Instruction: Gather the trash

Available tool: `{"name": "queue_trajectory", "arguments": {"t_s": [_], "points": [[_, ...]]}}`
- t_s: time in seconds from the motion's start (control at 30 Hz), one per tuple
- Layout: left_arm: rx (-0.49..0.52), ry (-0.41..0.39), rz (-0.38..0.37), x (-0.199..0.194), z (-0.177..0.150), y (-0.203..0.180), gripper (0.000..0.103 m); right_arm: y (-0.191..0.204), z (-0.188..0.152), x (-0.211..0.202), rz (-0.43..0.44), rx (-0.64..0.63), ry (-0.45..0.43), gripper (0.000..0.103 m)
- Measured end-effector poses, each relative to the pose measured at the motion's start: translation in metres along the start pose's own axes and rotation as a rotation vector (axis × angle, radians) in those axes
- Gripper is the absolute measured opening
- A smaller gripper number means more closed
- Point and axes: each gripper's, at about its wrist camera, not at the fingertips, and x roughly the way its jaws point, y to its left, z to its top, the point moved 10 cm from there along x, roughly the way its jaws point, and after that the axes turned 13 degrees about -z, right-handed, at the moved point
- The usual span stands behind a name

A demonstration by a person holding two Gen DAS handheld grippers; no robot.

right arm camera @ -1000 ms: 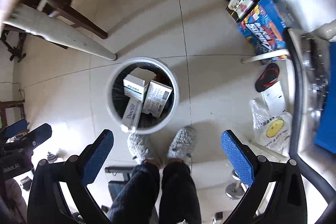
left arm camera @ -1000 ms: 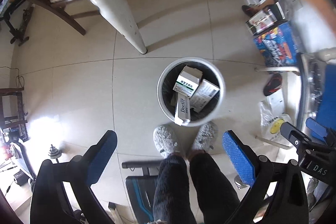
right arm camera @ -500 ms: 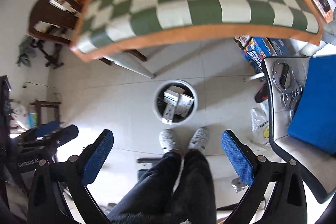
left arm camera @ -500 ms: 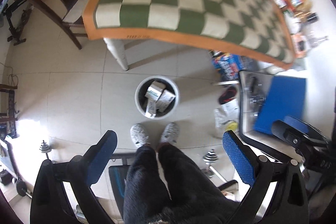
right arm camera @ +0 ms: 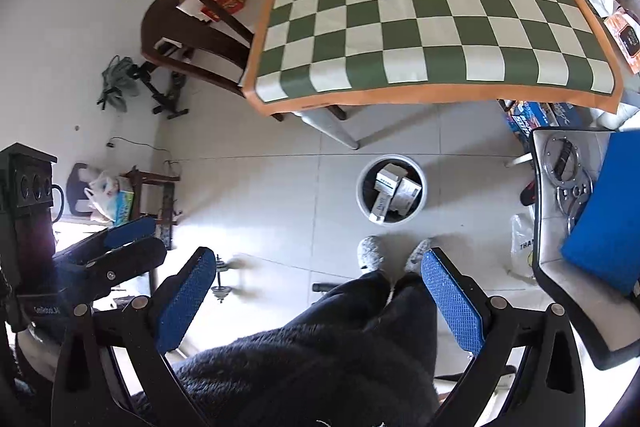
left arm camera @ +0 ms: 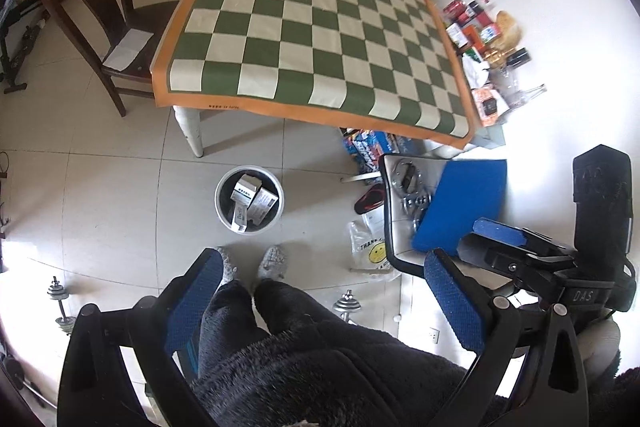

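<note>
Both blue-padded grippers, left (left arm camera: 320, 307) and right (right arm camera: 316, 299), gape wide and empty above the person's dark trousers (left arm camera: 280, 327); three cardboard boxes (left arm camera: 250, 197) lie in one round grey bin (left arm camera: 224, 215) on the tiled floor. One green-checked table (left arm camera: 320, 39) stands beyond; one dark wooden chair (left arm camera: 92, 3) beside it.

Glossy pale floor tiles (left arm camera: 120, 195) gleam ahead of the tongs, cardboard boxes (left arm camera: 256, 197) look matt in a smooth plastic bin (left arm camera: 276, 215), checked cloth (left arm camera: 320, 39) drapes the tabletop beyond, fuzzy trousers (left arm camera: 304, 355) below
</note>
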Motion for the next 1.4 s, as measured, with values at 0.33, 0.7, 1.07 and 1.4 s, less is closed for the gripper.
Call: {"name": "queue_trajectory", "arguments": {"t_s": [0.33,0.7,1.07,1.4], "points": [[-0.020,-0.036,-0.036,-0.014,-0.003,-0.012,0.103,0.001,-0.006,-0.031,0.007,0.008,-0.022,0.103],[-0.031,-0.024,-0.027,-0.012,-0.010,-0.012,0.103,-0.007,-0.008,-0.028,0.016,0.019,0.002,0.103],[-0.037,-0.018,-0.010,-0.009,-0.013,-0.013,0.103,-0.004,-0.011,-0.021,0.021,0.008,0.029,0.103],[-0.040,-0.021,-0.008,-0.008,-0.015,-0.013,0.103,-0.001,-0.013,-0.021,0.015,-0.002,0.029,0.103]]}}
